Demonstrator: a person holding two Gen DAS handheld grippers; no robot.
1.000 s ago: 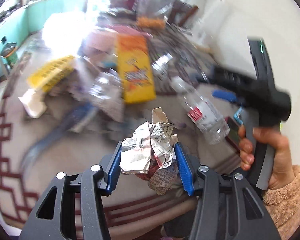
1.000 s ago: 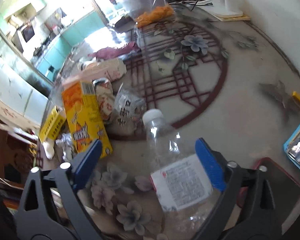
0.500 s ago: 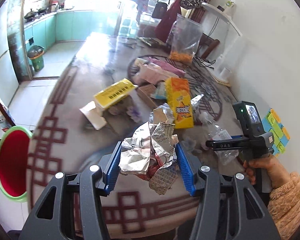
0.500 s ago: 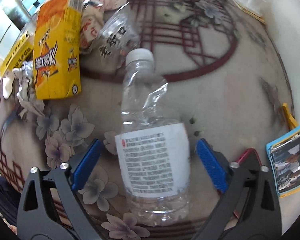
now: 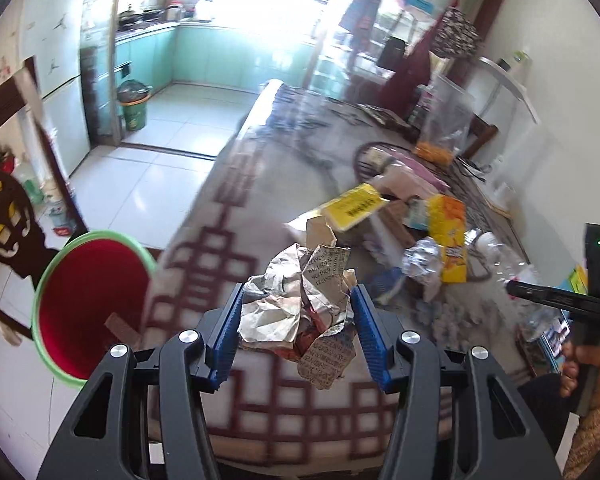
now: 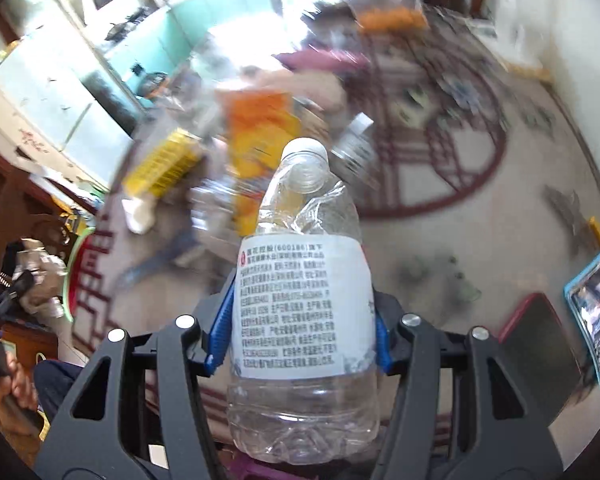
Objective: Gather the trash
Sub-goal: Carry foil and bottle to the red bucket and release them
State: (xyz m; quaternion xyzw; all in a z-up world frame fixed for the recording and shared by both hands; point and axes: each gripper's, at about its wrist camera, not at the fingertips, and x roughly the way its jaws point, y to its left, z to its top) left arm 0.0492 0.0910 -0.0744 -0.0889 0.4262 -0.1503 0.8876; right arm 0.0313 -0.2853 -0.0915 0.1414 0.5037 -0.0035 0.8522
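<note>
The crumpled ball of printed paper and foil wrapper sits squeezed between the blue pads of the left gripper, clear of the patterned tabletop below it. It looks feather-light and springy; a grip across its bulk, as here, suits it, though loose flaps hanging under the pads could tear or snag. Ahead and to the left of that gripper, beyond the table edge, stands the round red bin with a green rim, probably where the wad belongs.

The clear, dented plastic water bottle with a white printed label is clamped by the right gripper, whose jaws have just been closing; the pads now press the label on both sides. It appears empty, so light, but smooth and yielding: the labelled waist gives the best purchase, and a hard squeeze would buckle it. Its white cap points away from the tool.

Beyond the bottle, blurred by motion, more litter lies on the table: an orange carton, a yellow box, and what may be foil scraps. To the gripper's right lies a dark phone in a red case
</note>
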